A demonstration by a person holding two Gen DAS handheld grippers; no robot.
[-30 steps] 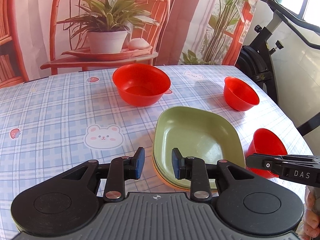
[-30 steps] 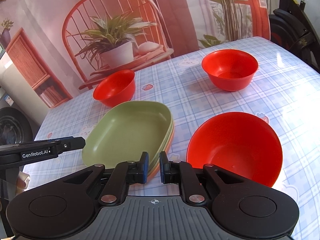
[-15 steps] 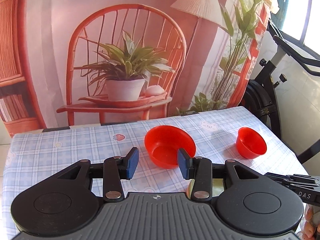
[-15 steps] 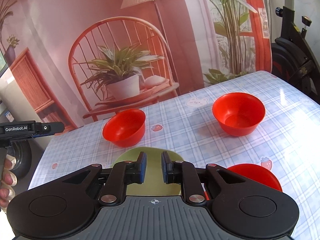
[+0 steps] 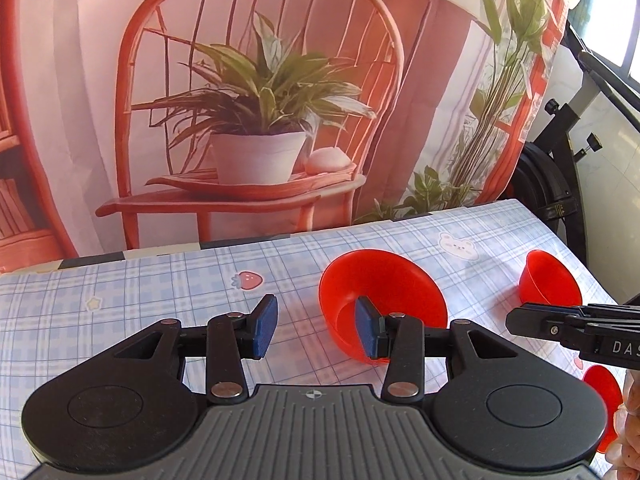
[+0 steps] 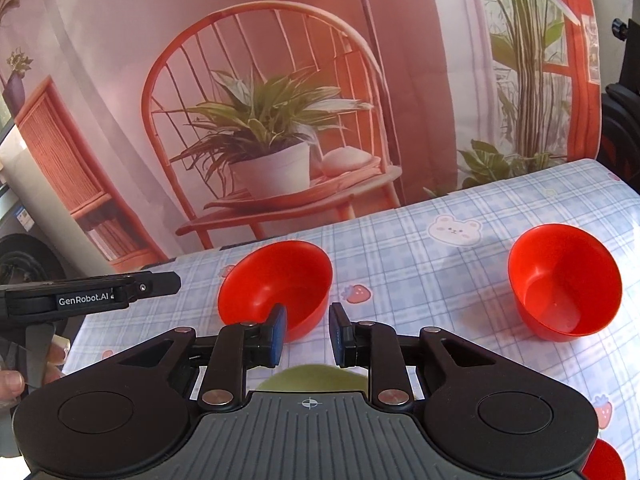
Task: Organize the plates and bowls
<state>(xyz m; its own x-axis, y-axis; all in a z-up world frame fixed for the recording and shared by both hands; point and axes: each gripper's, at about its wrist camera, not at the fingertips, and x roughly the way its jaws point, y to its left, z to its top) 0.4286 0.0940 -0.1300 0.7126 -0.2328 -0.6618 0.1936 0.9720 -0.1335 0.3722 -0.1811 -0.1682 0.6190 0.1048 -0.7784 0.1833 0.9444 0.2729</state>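
Red bowls [image 6: 566, 284] unstacked, green plate [image 6: 316, 376] below; left gripper [image 5: 316, 330] and right gripper [image 6: 306, 334] both agape, empty.

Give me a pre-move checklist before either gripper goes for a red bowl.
1. Left gripper empty, jaws apart: ok.
2. Right gripper empty, jaws apart: ok.
3. Middle red bowl upright on the tablecloth, nothing inside: ok.
4. Far-right red bowl upright, standing apart from the others: ok.
5. Green plate position: cannot tell, mostly hidden under the right gripper.
6. Near red bowl free to grasp: cannot tell, only an edge shows.
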